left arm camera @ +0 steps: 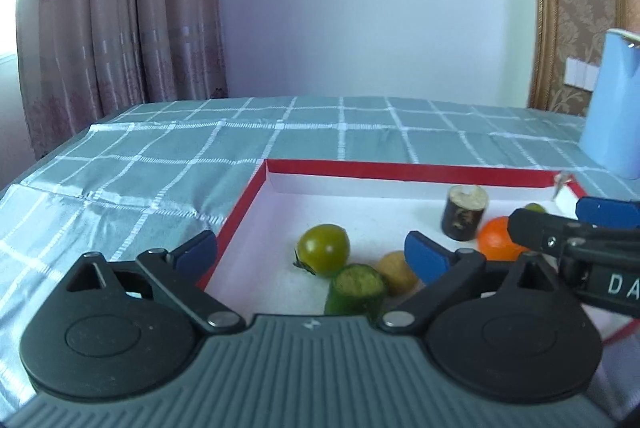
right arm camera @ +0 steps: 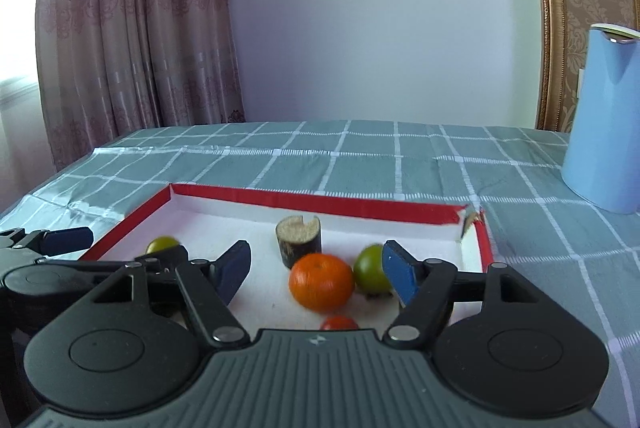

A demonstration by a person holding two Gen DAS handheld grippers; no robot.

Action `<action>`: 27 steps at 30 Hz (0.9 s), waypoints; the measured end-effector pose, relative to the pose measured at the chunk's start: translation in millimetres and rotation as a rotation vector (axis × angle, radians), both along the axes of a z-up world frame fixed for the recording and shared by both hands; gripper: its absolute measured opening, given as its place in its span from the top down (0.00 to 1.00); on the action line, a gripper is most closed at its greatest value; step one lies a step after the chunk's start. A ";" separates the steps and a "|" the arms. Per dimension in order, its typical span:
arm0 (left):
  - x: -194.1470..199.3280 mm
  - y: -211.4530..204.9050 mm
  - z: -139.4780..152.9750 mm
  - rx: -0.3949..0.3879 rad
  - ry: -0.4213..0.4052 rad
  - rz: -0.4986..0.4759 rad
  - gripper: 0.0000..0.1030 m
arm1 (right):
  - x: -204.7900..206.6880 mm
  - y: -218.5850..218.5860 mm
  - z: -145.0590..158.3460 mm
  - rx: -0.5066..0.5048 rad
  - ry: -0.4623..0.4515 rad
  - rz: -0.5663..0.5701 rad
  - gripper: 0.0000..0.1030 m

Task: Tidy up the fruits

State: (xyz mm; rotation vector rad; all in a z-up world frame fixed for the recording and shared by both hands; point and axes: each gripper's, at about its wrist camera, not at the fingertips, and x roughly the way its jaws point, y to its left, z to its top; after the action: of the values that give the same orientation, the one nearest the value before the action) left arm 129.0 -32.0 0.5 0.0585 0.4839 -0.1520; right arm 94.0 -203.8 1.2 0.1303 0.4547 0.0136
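Both grippers are hovering over the red-rimmed tray [right arm camera: 320,202] with jaws spread apart and holding nothing. The step in hand looks like a pick by the right gripper [right arm camera: 316,272], and doing it well probably means lowering straight down until the blue pads are flanking the orange [right arm camera: 322,282] at its widest part, then closing gently so the round fruit is not squirting out sideways. The orange is lying just ahead of that gripper, between the two pads and slightly toward the right one, which is almost touching a green fruit [right arm camera: 370,268] right beside the orange. A dark stem piece [right arm camera: 298,240] is standing just beyond, and a small red fruit [right arm camera: 339,323] is peeking out below. The left gripper [left arm camera: 312,256] is waiting with a green tomato [left arm camera: 324,248], a cut green piece [left arm camera: 356,288] and a tan fruit [left arm camera: 396,272] lying between its pads.
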 end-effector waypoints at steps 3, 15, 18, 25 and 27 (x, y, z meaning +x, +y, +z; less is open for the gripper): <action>-13.4 4.2 1.7 -0.003 -0.007 -0.015 0.02 | -18.6 -10.1 2.1 0.072 -0.020 -0.008 0.26; -79.5 20.8 2.6 -0.032 0.050 -0.030 0.00 | -78.5 -14.2 -7.5 0.103 -0.030 -0.034 0.21; -91.0 22.6 -4.8 -0.042 0.089 -0.034 0.00 | -93.9 -6.7 -10.2 0.074 -0.029 -0.020 0.21; -112.6 23.6 -10.7 -0.022 0.091 -0.016 0.00 | -109.5 8.2 -19.0 -0.017 -0.001 -0.046 0.21; -118.1 21.2 -10.1 0.002 0.077 0.000 0.00 | -107.9 8.6 -21.3 -0.027 0.008 -0.059 0.21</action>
State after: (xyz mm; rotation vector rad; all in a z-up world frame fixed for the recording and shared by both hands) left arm 10.8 -10.8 -9.6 0.0546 0.5607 -0.1544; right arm -13.9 -195.2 -20.2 0.1177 0.4586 -0.0509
